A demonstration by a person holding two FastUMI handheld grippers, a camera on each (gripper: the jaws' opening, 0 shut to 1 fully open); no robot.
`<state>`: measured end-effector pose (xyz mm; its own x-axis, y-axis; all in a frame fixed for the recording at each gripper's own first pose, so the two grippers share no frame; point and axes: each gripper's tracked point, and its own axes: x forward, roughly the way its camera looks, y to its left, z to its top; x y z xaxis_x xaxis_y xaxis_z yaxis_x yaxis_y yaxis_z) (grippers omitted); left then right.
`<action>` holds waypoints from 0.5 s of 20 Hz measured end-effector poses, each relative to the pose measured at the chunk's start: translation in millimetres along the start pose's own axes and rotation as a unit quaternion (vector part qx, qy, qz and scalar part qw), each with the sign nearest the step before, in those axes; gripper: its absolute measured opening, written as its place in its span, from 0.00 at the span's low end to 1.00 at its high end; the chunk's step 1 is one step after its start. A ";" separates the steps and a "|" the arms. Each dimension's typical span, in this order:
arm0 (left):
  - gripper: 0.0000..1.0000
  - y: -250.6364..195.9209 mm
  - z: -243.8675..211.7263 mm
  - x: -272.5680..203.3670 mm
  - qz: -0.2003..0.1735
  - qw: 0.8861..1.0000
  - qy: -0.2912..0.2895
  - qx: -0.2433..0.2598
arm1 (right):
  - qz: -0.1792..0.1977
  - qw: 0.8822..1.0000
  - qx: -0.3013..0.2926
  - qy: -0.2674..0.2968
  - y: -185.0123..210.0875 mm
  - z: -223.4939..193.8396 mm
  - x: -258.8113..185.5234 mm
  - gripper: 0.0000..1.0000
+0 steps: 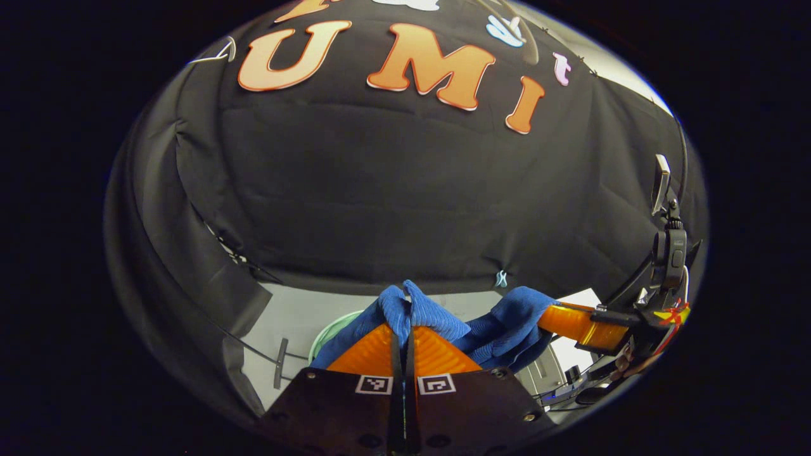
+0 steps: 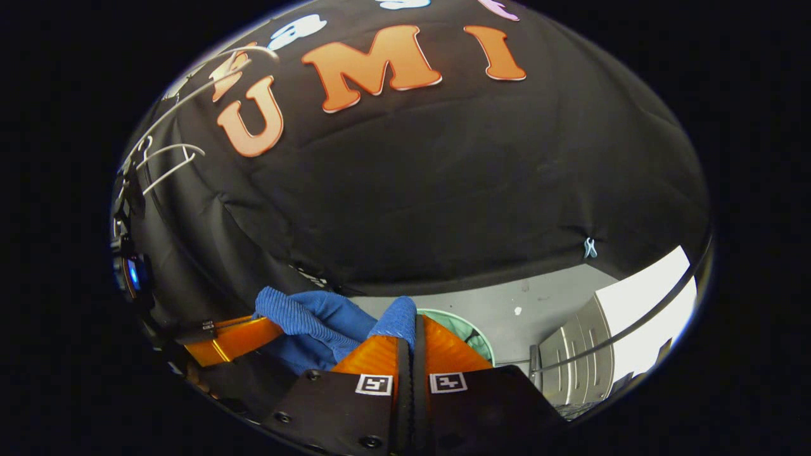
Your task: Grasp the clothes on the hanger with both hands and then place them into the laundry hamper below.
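Note:
A blue ribbed garment (image 1: 500,323) hangs stretched between both grippers, above the pale floor. In the left gripper view my left gripper (image 1: 405,330) is shut on a bunched fold of it, which sticks up past the fingertips. Off to the right, the right gripper (image 1: 550,318) holds the garment's other end. In the right gripper view my right gripper (image 2: 412,330) is shut on a fold of the blue garment (image 2: 317,316), and the left gripper (image 2: 269,328) grips it at the left. The green rim of the laundry hamper (image 1: 322,332) (image 2: 474,332) peeks out below, behind the fingers. White wire hangers (image 2: 166,159) hang at upper left.
A grey-white cabinet (image 2: 580,361) stands low on the right in the right gripper view. A stand with a mounted device (image 1: 662,183) rises at the right edge of the left gripper view. Pale floor (image 1: 291,310) lies around the hamper.

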<state>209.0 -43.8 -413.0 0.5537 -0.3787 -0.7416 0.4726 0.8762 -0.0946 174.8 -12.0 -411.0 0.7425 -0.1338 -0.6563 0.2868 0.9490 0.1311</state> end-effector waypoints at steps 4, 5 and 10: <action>0.01 5.1 -40.5 37.1 0.014 0.998 0.053 -0.012 | -0.016 0.998 -0.017 0.054 -10.5 -43.4 37.5 0.08; 0.01 9.3 -49.2 46.3 0.019 0.998 0.064 -0.016 | -0.019 0.997 -0.016 0.068 -11.6 -54.2 46.5 0.08; 0.02 29.7 -103.3 85.4 0.037 0.990 0.132 -0.040 | -0.039 0.991 -0.008 0.126 -24.5 -105.7 91.1 0.08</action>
<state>199.5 -19.2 -547.7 0.3815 -0.2300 -0.8953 0.3754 0.9236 -0.0773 171.4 -17.3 -552.5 0.5438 -0.1337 -0.8285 0.3269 0.9430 0.0624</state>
